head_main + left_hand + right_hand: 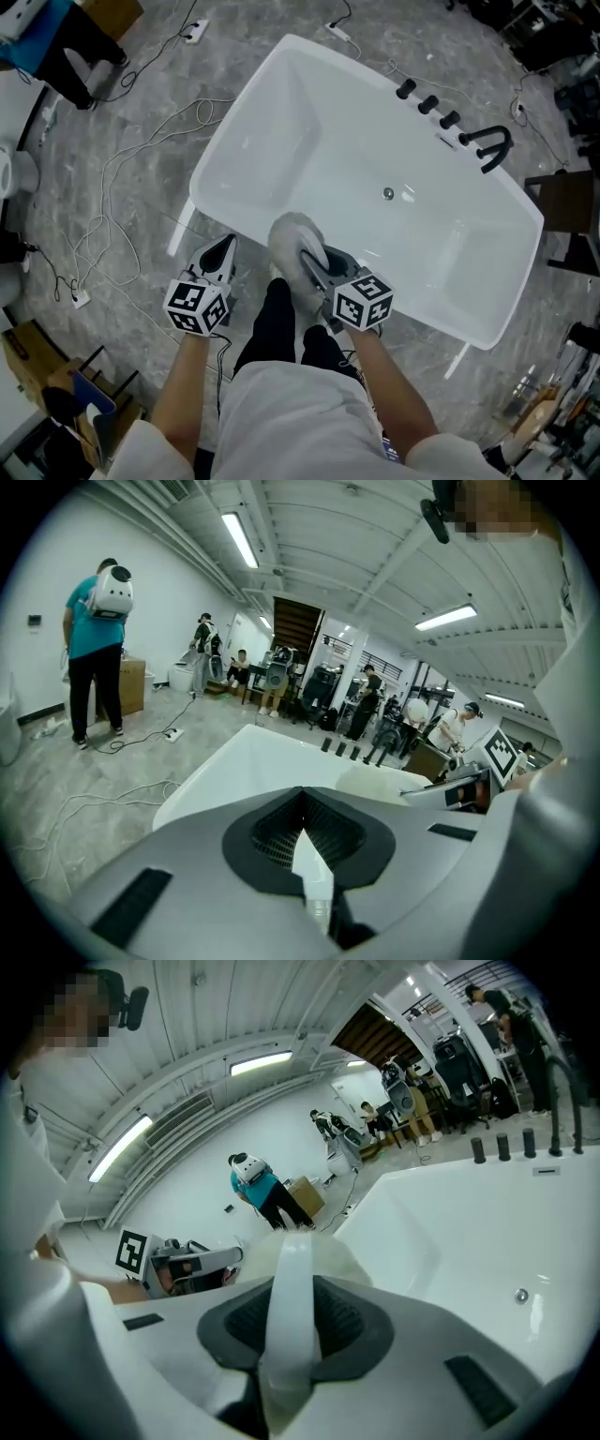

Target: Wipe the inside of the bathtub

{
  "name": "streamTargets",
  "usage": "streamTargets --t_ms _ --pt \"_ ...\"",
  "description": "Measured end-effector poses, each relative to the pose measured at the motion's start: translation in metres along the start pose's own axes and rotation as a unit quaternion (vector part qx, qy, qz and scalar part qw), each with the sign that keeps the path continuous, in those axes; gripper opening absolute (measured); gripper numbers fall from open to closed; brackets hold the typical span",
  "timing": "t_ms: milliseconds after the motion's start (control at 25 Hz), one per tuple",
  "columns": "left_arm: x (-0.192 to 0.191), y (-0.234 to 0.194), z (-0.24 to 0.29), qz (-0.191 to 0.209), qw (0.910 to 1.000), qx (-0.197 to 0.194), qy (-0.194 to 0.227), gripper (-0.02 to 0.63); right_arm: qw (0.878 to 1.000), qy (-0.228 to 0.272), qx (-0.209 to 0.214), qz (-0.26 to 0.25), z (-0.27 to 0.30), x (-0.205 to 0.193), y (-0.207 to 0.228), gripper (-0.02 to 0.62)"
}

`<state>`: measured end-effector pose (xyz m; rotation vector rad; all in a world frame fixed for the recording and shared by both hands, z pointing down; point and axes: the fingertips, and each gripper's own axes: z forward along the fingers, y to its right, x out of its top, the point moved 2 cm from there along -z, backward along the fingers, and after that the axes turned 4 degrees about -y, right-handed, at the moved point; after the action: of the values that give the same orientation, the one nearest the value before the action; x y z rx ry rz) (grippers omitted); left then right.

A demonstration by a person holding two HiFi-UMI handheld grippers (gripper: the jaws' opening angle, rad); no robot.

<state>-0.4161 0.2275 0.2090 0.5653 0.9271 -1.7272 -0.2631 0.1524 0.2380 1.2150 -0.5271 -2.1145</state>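
The white bathtub (246, 131) (246, 761) (459, 1232) lies in front of me, with a drain (388, 194) (521, 1295) in its floor. A black faucet (492, 145) and knobs (427, 103) stand on its far rim. My right gripper (314, 262) (289, 1321) is shut on the white strap (291, 1288) of a fluffy pale cleaning cloth (291, 232) (328, 1249) (375, 780), held over the near rim. My left gripper (223, 251) (305, 846) hovers outside the near rim, to the left of the cloth. Its jaws are together with nothing held.
Loose cables (141, 159) and a power strip (80, 298) lie on the grey floor left of the tub. A dark cabinet (567, 202) stands at the right. A person in a teal shirt (94, 639) (262, 1190) stands beyond the tub, and other people are further back.
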Motion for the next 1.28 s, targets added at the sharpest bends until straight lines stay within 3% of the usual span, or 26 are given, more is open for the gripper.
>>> streamTargets --t_ms 240,680,1280 --pt "-0.018 -0.065 0.018 -0.027 0.9989 0.039 -0.003 0.006 0.998 -0.058 0.026 0.011 0.086 -0.017 0.025 0.095" --pt "-0.067 -0.149 0.067 -0.062 0.9959 0.063 -0.020 0.006 0.986 -0.141 0.084 0.017 0.230 -0.051 0.057 0.095" --pt "-0.094 -0.220 0.114 -0.056 0.9941 0.088 -0.031 0.006 0.971 -0.167 0.162 0.050 0.343 -0.055 0.096 0.095"
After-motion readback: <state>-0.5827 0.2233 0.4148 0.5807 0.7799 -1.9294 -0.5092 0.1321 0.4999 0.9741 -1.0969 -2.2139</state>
